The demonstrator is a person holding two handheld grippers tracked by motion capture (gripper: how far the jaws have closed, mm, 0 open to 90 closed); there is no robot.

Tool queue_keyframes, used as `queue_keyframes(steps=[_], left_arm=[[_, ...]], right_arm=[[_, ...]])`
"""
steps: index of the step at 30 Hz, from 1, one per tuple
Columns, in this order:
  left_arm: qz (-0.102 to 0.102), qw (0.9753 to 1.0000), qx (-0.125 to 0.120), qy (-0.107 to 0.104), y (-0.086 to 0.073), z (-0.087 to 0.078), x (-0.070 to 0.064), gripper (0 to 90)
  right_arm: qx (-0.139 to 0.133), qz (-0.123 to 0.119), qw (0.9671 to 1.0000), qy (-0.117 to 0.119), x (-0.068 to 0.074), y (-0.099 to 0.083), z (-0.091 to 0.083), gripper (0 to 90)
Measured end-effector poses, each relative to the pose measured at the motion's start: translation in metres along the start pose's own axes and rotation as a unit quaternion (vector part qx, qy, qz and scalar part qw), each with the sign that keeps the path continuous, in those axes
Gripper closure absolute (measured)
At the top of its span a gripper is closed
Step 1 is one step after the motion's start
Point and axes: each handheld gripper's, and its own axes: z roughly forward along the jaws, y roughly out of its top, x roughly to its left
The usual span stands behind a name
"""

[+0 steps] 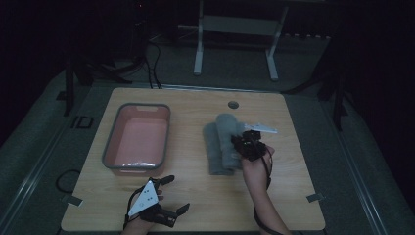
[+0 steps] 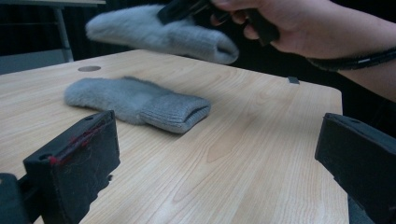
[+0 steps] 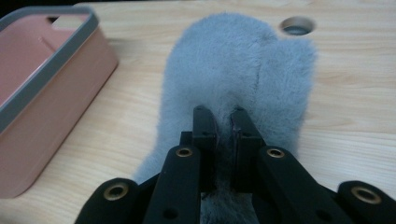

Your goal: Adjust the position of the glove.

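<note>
Your right gripper (image 3: 223, 126) had its jaws pinched nearly shut on one grey mitten (image 2: 159, 30), lifted clear of the table (image 1: 293, 196); to do it well you kept the hold deep in the fabric, near the cuff, and carried it level toward the pink bin (image 1: 137, 138) at nine o'clock. It was fluffy, soft, ribbed at the cuff. The second mitten (image 2: 135, 102) lay flat below. Your left gripper (image 1: 171, 196) rested wide open, empty, at seven o'clock
</note>
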Motion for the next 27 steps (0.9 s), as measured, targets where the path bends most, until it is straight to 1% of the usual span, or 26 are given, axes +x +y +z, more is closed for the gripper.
queue_keyframes(steps=[1,2,3,6,7,8,10,11,12,13,14,15,17,19,20,21,22,23,24,25,26,27], left_arm=[[0.0,1.0,0.0,0.0,0.0,0.0,0.0,0.2],[0.0,1.0,-0.001,0.0,0.0,0.0,0.0,0.2],[-0.001,1.0,-0.002,0.001,0.0,0.0,0.0,0.2],[-0.001,1.0,-0.005,0.002,0.001,-0.001,0.0,0.2],[0.0,1.0,-0.005,0.002,0.001,-0.001,0.001,0.2],[0.0,1.0,-0.005,0.002,0.001,-0.002,0.001,0.2],[-0.001,1.0,-0.006,0.003,0.001,-0.002,0.001,0.2],[-0.006,0.9999,-0.01,0.001,0.001,-0.002,0.001,0.2],[-0.006,0.9999,-0.01,0.001,0.001,-0.002,0.001,0.2],[-0.01,0.9998,-0.017,-0.003,0.001,-0.003,0.002,0.2],[-0.01,0.9997,-0.021,-0.003,0.001,-0.003,0.001,0.2],[-0.009,0.9997,-0.022,-0.004,0.001,-0.003,0.001,0.2],[-0.009,0.9997,-0.022,-0.004,0.001,-0.003,0.001,0.2],[-0.008,0.9998,-0.02,-0.004,0.001,-0.003,0.0,0.2],[-0.005,0.9999,-0.014,-0.002,0.001,-0.002,0.0,0.2],[-0.003,0.9999,-0.011,-0.001,0.001,-0.002,-0.001,0.2],[0.0,1.0,-0.009,0.003,0.001,-0.001,-0.001,0.2],[0.003,1.0,-0.003,0.008,0.001,0.001,-0.002,0.2],[0.013,0.9998,0.005,0.014,0.001,0.001,-0.003,0.2],[0.025,0.9993,0.015,0.022,0.001,0.003,-0.006,0.2],[0.034,0.9986,0.028,0.03,0.002,0.005,-0.008,0.2],[0.038,0.9983,0.033,0.031,0.003,0.007,-0.011,0.2]], right_arm=[[0.006,-0.002,1.0,0.006,0.009,-0.001,0.006,83.6],[0.006,-0.002,1.0,0.006,0.009,-0.001,0.006,83.6],[0.009,-0.004,0.9999,0.006,0.015,-0.002,0.009,83.7],[0.017,-0.006,0.9998,0.001,0.024,-0.005,0.02,83.7],[0.023,-0.001,0.9997,0.001,0.025,-0.007,0.027,83.7],[0.023,-0.001,0.9997,0.001,0.025,-0.007,0.027,83.7],[0.03,0.004,0.9995,-0.002,0.026,-0.01,0.033,83.6],[0.038,0.002,0.9992,-0.006,0.027,-0.014,0.041,83.6],[0.038,0.002,0.9992,-0.006,0.027,-0.014,0.041,83.6],[0.041,0.0,0.9991,-0.01,0.028,-0.016,0.043,83.6],[0.05,-0.009,0.9986,-0.015,0.028,-0.019,0.048,83.4],[0.061,-0.012,0.998,-0.012,0.026,-0.024,0.055,82.8],[0.063,-0.015,0.9978,-0.014,0.025,-0.027,0.058,82.0],[0.07,-0.017,0.9974,-0.007,0.022,-0.03,0.062,78.7],[0.07,-0.013,0.9974,-0.004,0.021,-0.031,0.063,76.9],[0.068,-0.007,0.9976,0.008,0.019,-0.029,0.061,66.1],[0.068,-0.007,0.9976,0.008,0.019,-0.029,0.061,66.1],[0.067,-0.012,0.9976,0.013,0.019,-0.027,0.059,62.2],[0.073,-0.026,0.9964,0.034,0.016,-0.022,0.052,53.9],[0.073,-0.026,0.9964,0.034,0.016,-0.022,0.052,53.9],[0.064,-0.039,0.9966,0.035,0.013,-0.019,0.047,49.9],[0.057,-0.05,0.9965,0.037,0.01,-0.017,0.043,46.7]])
